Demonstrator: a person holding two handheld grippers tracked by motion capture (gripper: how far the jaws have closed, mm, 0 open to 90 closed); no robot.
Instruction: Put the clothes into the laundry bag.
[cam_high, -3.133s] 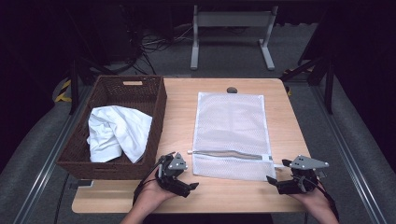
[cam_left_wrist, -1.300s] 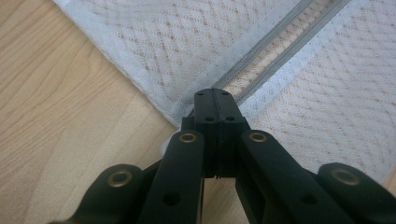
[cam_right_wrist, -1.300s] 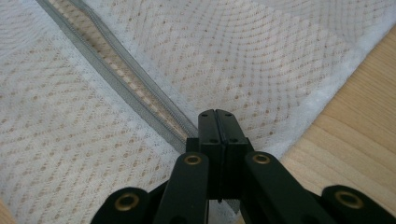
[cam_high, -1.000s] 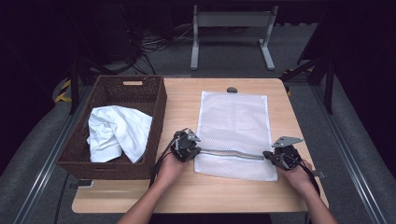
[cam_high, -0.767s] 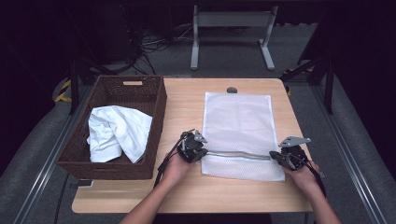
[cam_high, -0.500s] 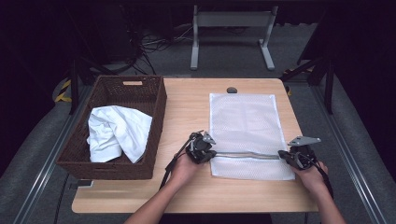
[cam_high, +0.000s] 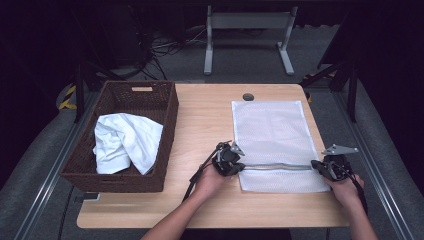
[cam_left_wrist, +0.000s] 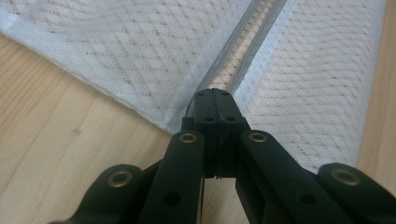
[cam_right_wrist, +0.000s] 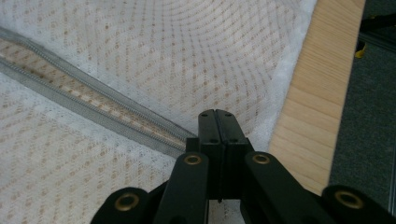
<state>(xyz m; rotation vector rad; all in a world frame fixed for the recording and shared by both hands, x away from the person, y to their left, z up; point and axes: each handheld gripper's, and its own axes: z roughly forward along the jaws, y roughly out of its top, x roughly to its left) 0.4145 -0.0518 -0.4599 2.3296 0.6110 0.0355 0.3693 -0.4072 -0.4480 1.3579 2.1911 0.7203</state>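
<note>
White mesh laundry bag (cam_high: 272, 142) lies flat on right half of wooden table (cam_high: 200, 115), grey zipper (cam_high: 277, 167) running across near its front edge & partly open. Left gripper (cam_high: 231, 161) at zipper's left end, right gripper (cam_high: 327, 167) at its right end by table edge; both w/ jaws pressed together, pinching bag fabric at the zipper ends. Wicker basket (cam_high: 125, 100) w/ white cloth (cam_high: 125, 142) sits well apart at left.

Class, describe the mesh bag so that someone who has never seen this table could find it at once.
Start at the wooden table, with a brown wicker basket on its left. On the right half lies the mesh bag, flat, white and rectangular. A grey zipper crosses its near end.
</note>
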